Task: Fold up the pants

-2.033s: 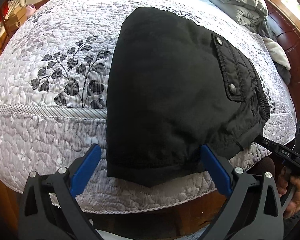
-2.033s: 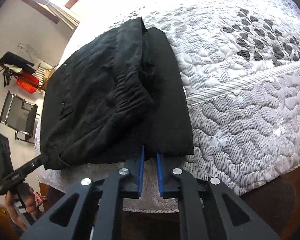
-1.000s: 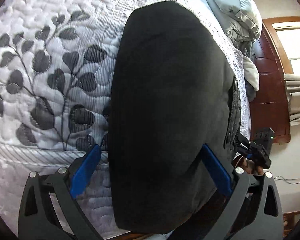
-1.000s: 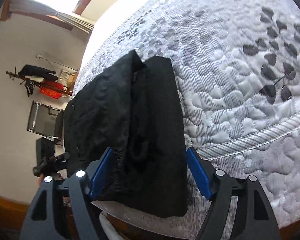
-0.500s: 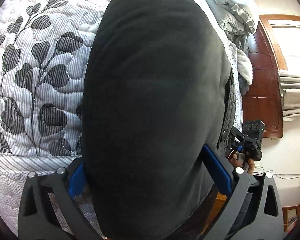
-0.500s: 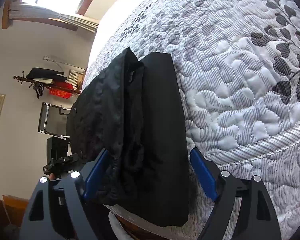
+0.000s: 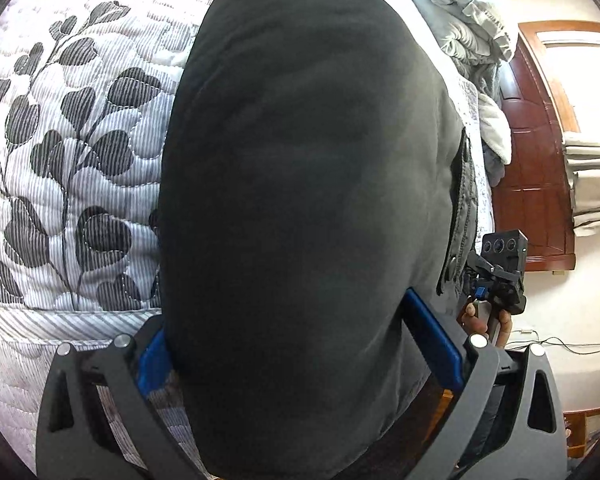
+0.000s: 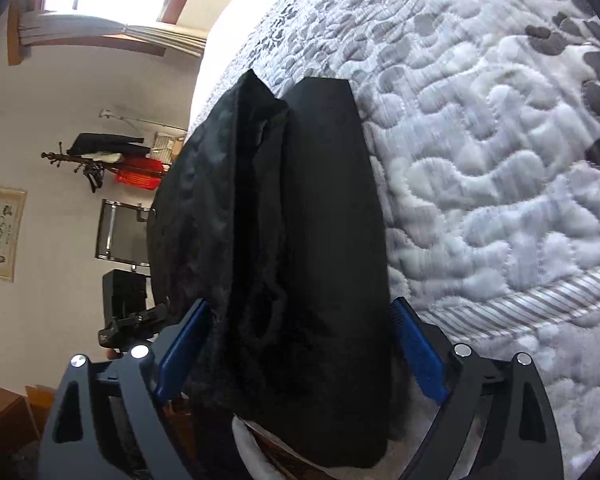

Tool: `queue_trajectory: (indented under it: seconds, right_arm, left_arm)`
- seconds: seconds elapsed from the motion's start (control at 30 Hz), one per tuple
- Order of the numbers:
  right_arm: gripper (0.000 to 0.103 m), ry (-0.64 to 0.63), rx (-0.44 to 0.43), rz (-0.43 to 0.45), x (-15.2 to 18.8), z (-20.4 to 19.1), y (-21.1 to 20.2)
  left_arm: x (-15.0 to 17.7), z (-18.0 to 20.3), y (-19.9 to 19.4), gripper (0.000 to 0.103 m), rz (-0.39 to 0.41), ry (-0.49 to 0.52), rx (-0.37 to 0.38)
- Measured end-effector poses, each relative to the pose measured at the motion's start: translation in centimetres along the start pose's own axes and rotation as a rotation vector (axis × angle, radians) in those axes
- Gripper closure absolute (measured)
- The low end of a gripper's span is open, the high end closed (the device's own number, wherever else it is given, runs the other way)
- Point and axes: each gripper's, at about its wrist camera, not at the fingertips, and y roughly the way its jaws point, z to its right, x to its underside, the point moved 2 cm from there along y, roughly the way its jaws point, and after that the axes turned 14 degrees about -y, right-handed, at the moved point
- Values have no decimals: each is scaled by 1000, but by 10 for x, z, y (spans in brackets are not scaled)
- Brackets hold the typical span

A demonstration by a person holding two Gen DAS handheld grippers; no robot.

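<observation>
left gripper: blue pads spread wide, tilted down over the bundle, lower centre | right gripper: jaws just opening, splayed either side of the cloth, not pressing | folded black pants: centre frame, on quilted mattress edge

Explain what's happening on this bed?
A person with a claw in each hand is folding black pants on the quilted mattress. The bundle lies folded at the mattress edge. The left claw and right claw both straddle it, open. The right claw's jaws have just been opening, pants between them.
</observation>
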Motion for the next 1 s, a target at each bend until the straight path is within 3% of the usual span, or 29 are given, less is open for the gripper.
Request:
queue_trajectory:
  seconds: [0.13,0.23,0.3,0.43,0.5,0.57,0.67,0.87,1.0]
  right_arm:
    - [8,-30,7,-23,-2,-7,10]
    - [11,-67,43,-29,0,-14,14]
    - [19,-109,89,-34,1,-20,15]
    - [43,-151,90,6,3,-29,4]
    - [55,-222,117,32,4,-45,-4]
    - [58,-265,157,38,1,-60,-5]
    - [61,-337,199,55,-7,-85,-7]
    - [63,-462,249,92,-20,-129,-11]
    - [63,-487,254,123,-28,-137,-15]
  left_arm:
    - [-1,11,3,4,6,3,-5]
    - [1,15,5,5,25,-1,-8]
    - [1,16,4,7,41,-6,-18]
    - [2,16,4,13,76,-13,-24]
    - [3,17,2,17,99,-12,-31]
    - [4,17,-3,28,126,-9,-27]
    - [4,20,-14,42,166,-10,1]
    - [1,29,-24,62,221,6,58]
    - [-6,41,-35,67,268,38,80]
